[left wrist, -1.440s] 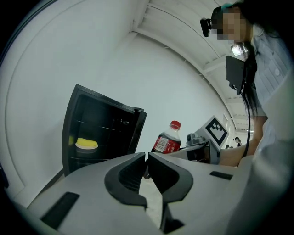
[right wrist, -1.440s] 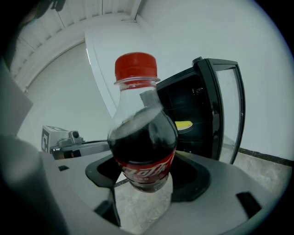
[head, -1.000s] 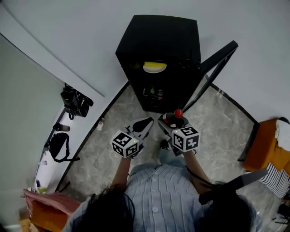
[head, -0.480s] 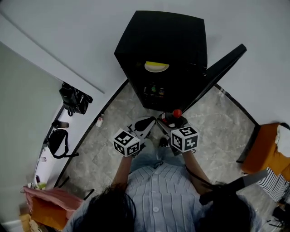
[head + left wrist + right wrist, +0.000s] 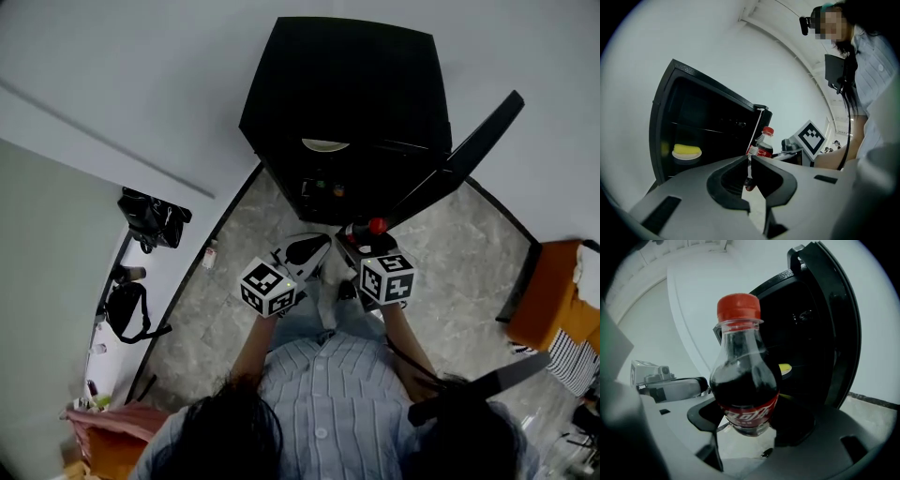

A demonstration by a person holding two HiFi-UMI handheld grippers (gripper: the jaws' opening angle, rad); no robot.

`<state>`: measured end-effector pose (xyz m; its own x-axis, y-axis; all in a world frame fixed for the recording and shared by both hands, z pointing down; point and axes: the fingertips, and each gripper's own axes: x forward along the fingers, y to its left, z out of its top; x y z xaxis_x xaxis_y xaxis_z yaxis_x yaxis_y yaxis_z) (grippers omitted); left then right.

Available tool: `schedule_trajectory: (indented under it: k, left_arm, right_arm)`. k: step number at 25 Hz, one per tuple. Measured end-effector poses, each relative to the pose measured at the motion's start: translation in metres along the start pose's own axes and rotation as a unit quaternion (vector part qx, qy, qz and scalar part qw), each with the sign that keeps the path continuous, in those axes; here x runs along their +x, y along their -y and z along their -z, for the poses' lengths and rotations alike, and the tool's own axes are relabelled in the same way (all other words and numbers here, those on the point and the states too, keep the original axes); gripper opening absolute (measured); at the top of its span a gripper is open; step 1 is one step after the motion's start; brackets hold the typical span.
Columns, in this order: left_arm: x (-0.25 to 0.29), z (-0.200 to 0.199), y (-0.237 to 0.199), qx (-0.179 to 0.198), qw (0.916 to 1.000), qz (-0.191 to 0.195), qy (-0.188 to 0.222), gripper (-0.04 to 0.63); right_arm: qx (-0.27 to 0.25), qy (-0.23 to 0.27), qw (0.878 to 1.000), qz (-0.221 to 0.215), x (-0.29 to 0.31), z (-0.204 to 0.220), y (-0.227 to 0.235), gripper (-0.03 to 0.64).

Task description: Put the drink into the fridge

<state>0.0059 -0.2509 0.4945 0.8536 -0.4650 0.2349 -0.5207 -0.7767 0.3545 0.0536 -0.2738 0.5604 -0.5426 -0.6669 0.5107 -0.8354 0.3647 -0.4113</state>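
Observation:
A black fridge [image 5: 347, 84] stands against the wall with its door [image 5: 469, 150] swung open to the right. A yellow item on a white plate [image 5: 325, 145] lies on its upper shelf, and the plate [image 5: 686, 151] also shows in the left gripper view. My right gripper [image 5: 361, 246] is shut on a cola bottle [image 5: 375, 228] with a red cap, held upright just before the fridge opening. The bottle [image 5: 745, 380] stands between the right gripper's [image 5: 747, 423] jaws. My left gripper [image 5: 305, 251] hangs beside it, the left gripper [image 5: 749, 161] shut on nothing.
Small bottles [image 5: 323, 189] stand on a lower fridge shelf. Black bags [image 5: 150, 217] lie by the left wall, with a small bottle [image 5: 210, 253] on the floor near them. An orange chair [image 5: 553, 300] stands at the right. The floor is grey stone tile.
Both grippers and the bottle have moved forward, closer to the fridge opening. The right gripper still holds the bottle.

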Motion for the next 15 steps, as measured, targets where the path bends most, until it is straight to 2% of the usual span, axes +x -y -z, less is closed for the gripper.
schedule_trajectory:
  k: [9, 15]
  left_arm:
    - [0.014, 0.009, -0.028, 0.020, 0.9976, 0.055, -0.038, 0.011]
    - [0.020, 0.017, -0.041, 0.018, 0.9959, 0.075, -0.048, 0.011]
  right_arm:
    - [-0.007, -0.002, 0.998, 0.062, 0.049, -0.004, 0.029, 0.296]
    - [-0.014, -0.002, 0.992, 0.126, 0.077, -0.002, 0.053, 0.296]
